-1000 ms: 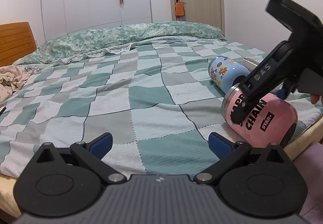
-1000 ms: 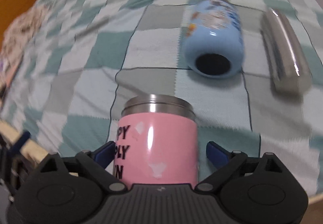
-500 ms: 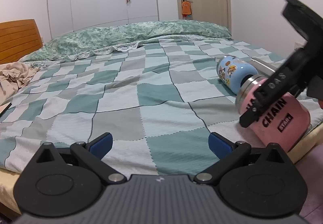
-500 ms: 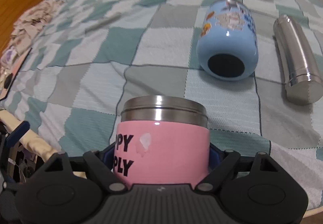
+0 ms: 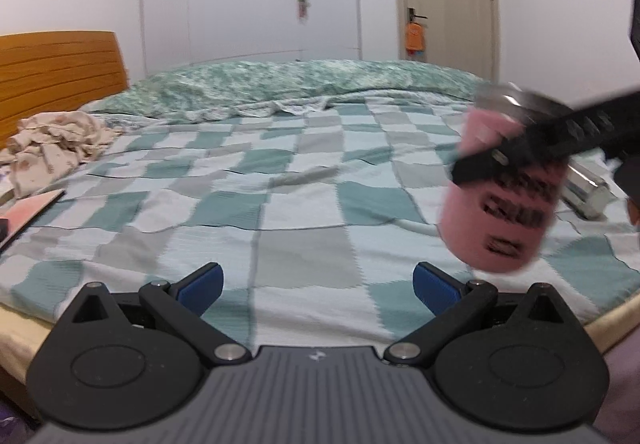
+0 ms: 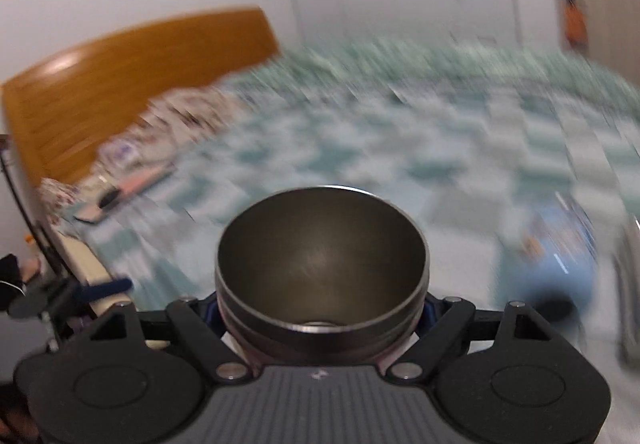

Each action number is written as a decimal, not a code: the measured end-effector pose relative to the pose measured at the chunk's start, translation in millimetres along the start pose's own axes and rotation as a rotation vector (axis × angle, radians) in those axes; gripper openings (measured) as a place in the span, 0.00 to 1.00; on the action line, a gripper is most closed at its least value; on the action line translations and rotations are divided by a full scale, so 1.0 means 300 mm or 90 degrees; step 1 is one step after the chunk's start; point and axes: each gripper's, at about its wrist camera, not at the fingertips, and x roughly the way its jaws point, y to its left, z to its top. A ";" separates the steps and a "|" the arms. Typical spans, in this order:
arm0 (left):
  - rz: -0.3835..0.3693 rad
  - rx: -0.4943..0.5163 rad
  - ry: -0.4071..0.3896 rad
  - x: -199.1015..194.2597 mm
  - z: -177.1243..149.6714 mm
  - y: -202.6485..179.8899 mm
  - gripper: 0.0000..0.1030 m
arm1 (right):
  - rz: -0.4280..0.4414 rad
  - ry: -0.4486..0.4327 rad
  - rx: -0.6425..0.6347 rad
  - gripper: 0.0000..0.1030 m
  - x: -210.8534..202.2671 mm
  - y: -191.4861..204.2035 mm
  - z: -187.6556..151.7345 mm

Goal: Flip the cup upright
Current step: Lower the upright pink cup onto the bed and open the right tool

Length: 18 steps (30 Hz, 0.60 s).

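Note:
The pink cup with black lettering and a steel rim is held in the air above the checked bedspread, nearly upright, rim up and tilted a little. My right gripper is shut on it; in the right wrist view its open steel mouth faces the camera. In the left wrist view the right gripper's black finger crosses the cup's side. My left gripper is open and empty, low over the bed's near edge, left of the cup.
A blue cartoon cup lies on its side on the bed, with a steel bottle lying beyond it. Crumpled cloth and a flat pink item lie at the left by the wooden headboard.
My right gripper closed on the pink cup, lifted it off the bed and turned it from lying on its side to nearly upright. The left gripper stayed open.

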 end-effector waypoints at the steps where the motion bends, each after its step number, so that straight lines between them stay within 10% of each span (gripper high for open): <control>1: 0.009 -0.004 -0.003 -0.002 0.002 0.016 1.00 | 0.007 -0.016 -0.012 0.81 0.027 0.026 0.023; 18: 0.049 -0.059 0.019 0.128 -0.041 0.193 1.00 | -0.069 -0.009 -0.109 0.81 0.473 0.176 -0.043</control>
